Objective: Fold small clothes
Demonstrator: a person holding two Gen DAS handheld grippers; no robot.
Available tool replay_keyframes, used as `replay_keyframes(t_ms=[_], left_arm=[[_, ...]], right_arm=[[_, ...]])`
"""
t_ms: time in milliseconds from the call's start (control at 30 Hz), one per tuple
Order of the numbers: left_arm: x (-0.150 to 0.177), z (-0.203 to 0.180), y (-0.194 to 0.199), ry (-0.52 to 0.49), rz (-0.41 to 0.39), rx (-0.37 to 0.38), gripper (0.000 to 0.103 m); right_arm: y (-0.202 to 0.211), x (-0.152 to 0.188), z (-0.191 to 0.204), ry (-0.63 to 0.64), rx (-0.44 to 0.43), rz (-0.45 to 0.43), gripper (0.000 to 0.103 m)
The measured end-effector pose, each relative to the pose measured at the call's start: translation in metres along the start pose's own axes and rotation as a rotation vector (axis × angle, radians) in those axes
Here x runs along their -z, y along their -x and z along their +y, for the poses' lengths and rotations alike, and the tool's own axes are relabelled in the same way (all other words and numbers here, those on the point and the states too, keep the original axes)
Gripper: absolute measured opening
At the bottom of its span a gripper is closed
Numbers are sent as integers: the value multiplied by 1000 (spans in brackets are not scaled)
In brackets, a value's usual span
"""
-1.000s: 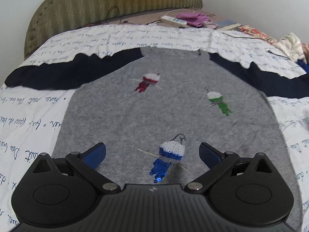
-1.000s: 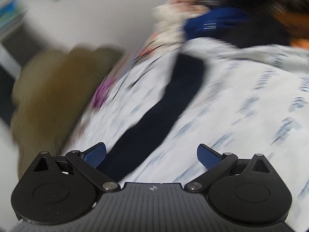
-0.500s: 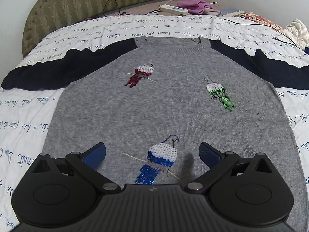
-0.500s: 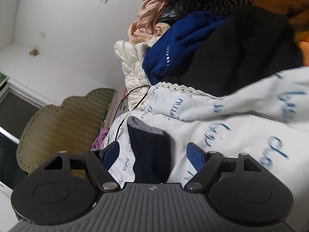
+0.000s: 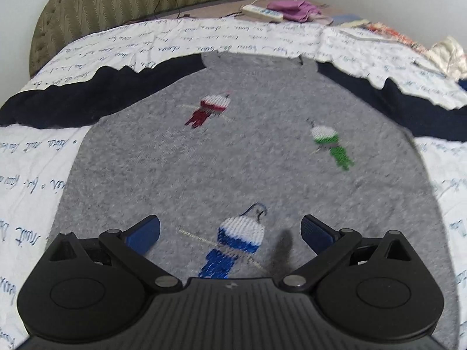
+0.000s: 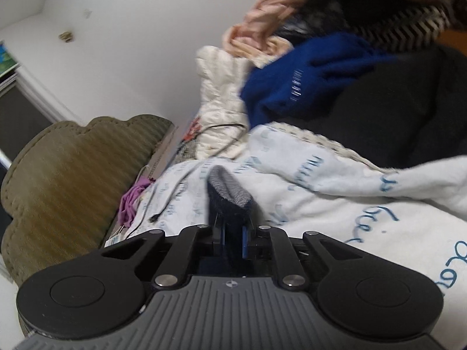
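You have a white bedspread [image 5: 35,157] printed with blue script, and an olive quilted headboard [image 5: 116,3] behind it. Near that sit a white power strip [image 5: 264,12] and purple cloth [image 5: 292,8]. Clothes lie heaped [image 6: 306,84] at the bed's edge.

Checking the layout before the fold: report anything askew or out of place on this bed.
The sweater lies flat and square, sleeves spread. Only the clutter stands out: a heap of clothes piled beside it and a loose cable trailing over the bedspread. The right gripper has just closed on the sleeve cuff.
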State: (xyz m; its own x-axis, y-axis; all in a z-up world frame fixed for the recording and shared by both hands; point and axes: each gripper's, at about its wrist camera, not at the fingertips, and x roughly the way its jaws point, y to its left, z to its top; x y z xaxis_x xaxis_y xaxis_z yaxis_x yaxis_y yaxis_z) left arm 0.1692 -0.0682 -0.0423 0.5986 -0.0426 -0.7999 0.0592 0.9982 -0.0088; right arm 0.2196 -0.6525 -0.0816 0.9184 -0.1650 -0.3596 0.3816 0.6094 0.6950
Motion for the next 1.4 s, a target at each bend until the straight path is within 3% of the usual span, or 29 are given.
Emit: replay_keyframes(t_ms=[167, 200, 400, 533, 633, 767, 800, 867, 1067, 1167, 1267, 1300, 1367, 1400], left_arm=[[-10, 16, 3, 123, -35, 145, 103], [-16, 23, 1, 186, -42, 197, 103], [-39, 51, -12, 433, -95, 412, 103], [-45, 66, -17, 487, -122, 423, 103], [-49, 80, -23, 523, -119, 416, 103], [-48, 92, -38, 596, -103, 463, 103], [-48, 92, -43, 598, -102, 470, 103], [-47, 89, -52, 592, -80, 475, 103], [-45, 82, -76, 614, 5, 549, 103], [-49, 74, -86, 633, 38, 603, 103], [-56, 63, -92, 614, 31, 596, 103], [-59, 59, -93, 598, 23, 582, 98], [-63, 54, -96, 570, 24, 534, 75], [-64, 52, -98, 558, 35, 512, 56]], right_arm=[[24, 16, 64, 165, -83, 17, 14], [30, 24, 80, 192, -119, 30, 14], [41, 104, 176, 289, -334, 177, 14], [26, 178, 237, 310, -452, 334, 14], [14, 237, 277, 353, -486, 444, 15], [12, 301, 310, 403, -522, 543, 18], [13, 313, 314, 414, -526, 561, 21], [15, 328, 313, 413, -510, 601, 45], [51, 316, 256, 227, -497, 591, 45], [67, 321, 226, 231, -446, 576, 46], [63, 330, 205, 218, -394, 590, 45], [64, 333, 201, 232, -402, 576, 45], [65, 337, 197, 241, -427, 553, 45], [65, 338, 197, 238, -433, 546, 45]])
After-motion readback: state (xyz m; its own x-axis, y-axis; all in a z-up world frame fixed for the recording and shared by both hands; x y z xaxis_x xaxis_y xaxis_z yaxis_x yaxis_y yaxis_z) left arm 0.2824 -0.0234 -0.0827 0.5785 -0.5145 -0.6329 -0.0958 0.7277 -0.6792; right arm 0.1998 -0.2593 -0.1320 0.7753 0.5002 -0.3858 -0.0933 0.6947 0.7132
